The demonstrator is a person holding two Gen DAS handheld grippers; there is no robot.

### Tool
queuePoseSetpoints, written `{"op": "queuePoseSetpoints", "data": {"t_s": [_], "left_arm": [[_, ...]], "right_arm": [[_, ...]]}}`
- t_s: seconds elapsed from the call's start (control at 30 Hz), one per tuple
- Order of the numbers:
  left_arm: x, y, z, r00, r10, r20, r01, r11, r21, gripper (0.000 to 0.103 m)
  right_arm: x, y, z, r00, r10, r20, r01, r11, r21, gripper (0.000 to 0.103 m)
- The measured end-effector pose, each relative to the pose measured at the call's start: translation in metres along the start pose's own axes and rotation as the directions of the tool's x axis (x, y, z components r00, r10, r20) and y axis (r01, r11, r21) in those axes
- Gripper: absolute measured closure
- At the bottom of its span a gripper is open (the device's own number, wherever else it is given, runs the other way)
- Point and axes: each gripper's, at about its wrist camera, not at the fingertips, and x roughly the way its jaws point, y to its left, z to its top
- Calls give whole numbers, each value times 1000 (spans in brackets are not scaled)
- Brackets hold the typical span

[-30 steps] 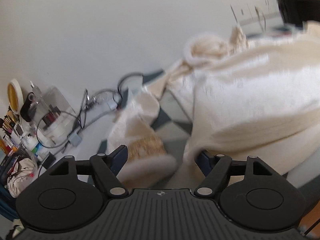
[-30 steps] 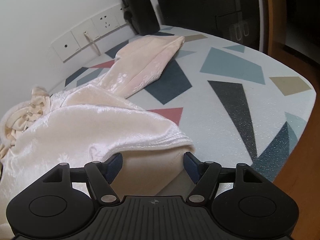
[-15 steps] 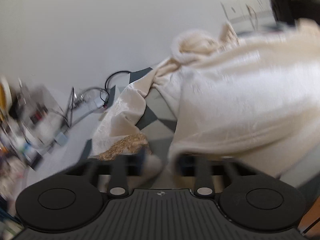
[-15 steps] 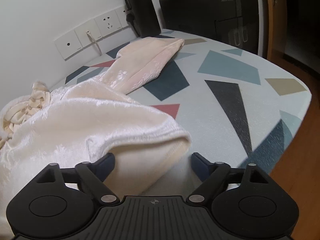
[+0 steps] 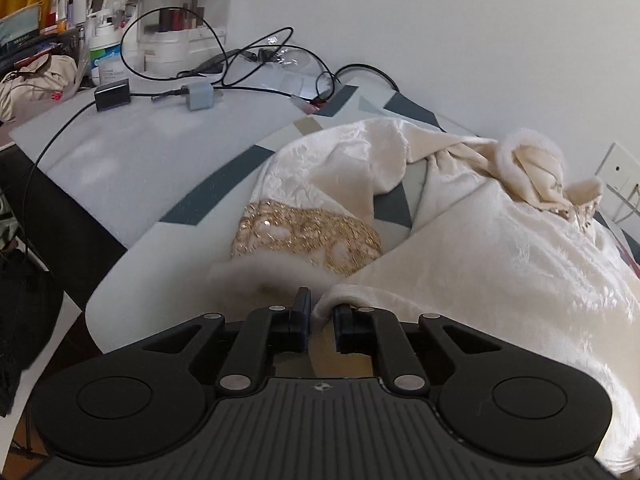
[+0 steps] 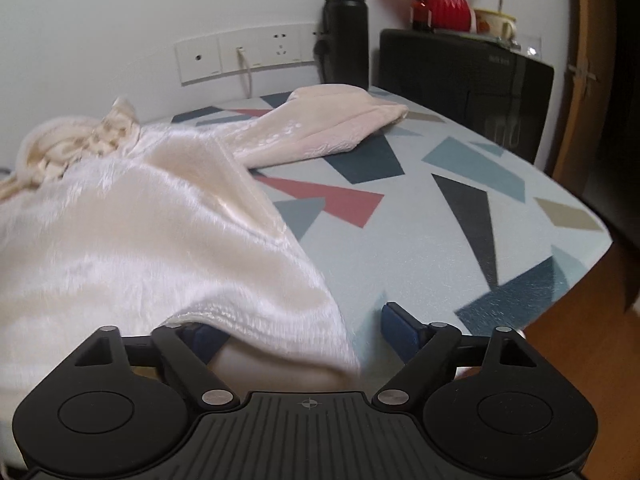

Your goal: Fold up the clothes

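Cream velvet garment (image 5: 500, 264) spread, rumpled, over patterned tabletop (image 6: 460, 248); fur-trimmed collar (image 5: 528, 160) bunched toward wall, one sleeve (image 6: 328, 120) laid out toward black bottle (image 6: 347, 36), other sleeve with gold embroidered cuff (image 5: 308, 240) lying at left near table edge. Left gripper (image 5: 322, 316): jaws wide a second ago with hem loose between them, since closed to a narrow gap and now pinching a fold of the near hem edge. View also rolled markedly compared with the earlier frames, cuff now seen level. Right gripper (image 6: 296, 330): jaws wide, opened slightly further during the last second; right hem corner draped over left finger (image 6: 200, 334) and lying between the jaws, right finger clear of cloth; no grip yet. Judgement: one hem corner secured, second not; fold not begun. Next likely need is closing right jaws on the corner before lifting hem toward collar. Risk: slippery pile fabric sliding out of a single-sided grip. Cables (image 5: 224, 60) and cosmetics organiser (image 5: 180, 28) well apart, at far left.
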Motion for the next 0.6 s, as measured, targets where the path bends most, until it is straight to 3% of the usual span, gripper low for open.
{"op": "queuePoseSetpoints", "data": {"t_s": [0.1, 0.13, 0.17, 0.2, 0.23, 0.27, 0.43, 0.53, 0.6], "left_arm": [[-2, -3, -4, 1000, -10, -5, 10, 1000, 19, 91], [-3, -4, -5, 1000, -14, -7, 14, 1000, 23, 91], [-3, -5, -6, 1000, -20, -9, 20, 999, 26, 91], [-2, -5, -6, 1000, -28, -11, 28, 999, 28, 92], [-3, -5, -6, 999, -41, -11, 41, 999, 24, 93], [-4, -4, -6, 998, -56, -11, 56, 998, 17, 94], [-22, 5, 8, 992, -120, 32, 122, 991, -57, 95], [-46, 11, 23, 980, -180, 82, 189, 975, -114, 95], [-68, 7, 26, 974, -199, 109, 209, 974, -88, 95]], "right_arm": [[-11, -4, -12, 1000, 18, 12, -18, 1000, -2, 30], [-14, -6, -15, 999, 33, 26, -33, 999, -1, 38], [-16, -7, -17, 998, 46, 39, -46, 999, -3, 53], [-17, -7, -16, 997, 50, 53, -49, 999, -14, 61], [-16, -6, -14, 997, 51, 60, -50, 998, -28, 82], [-15, -7, -11, 996, 65, 56, -64, 998, -24, 96], [-10, -27, 20, 994, 101, 45, -105, 990, 96, 98], [-43, -43, 62, 975, 126, 183, -163, 965, 204, 98], [-76, -46, 83, 952, 141, 271, -199, 959, 202, 98]]}}
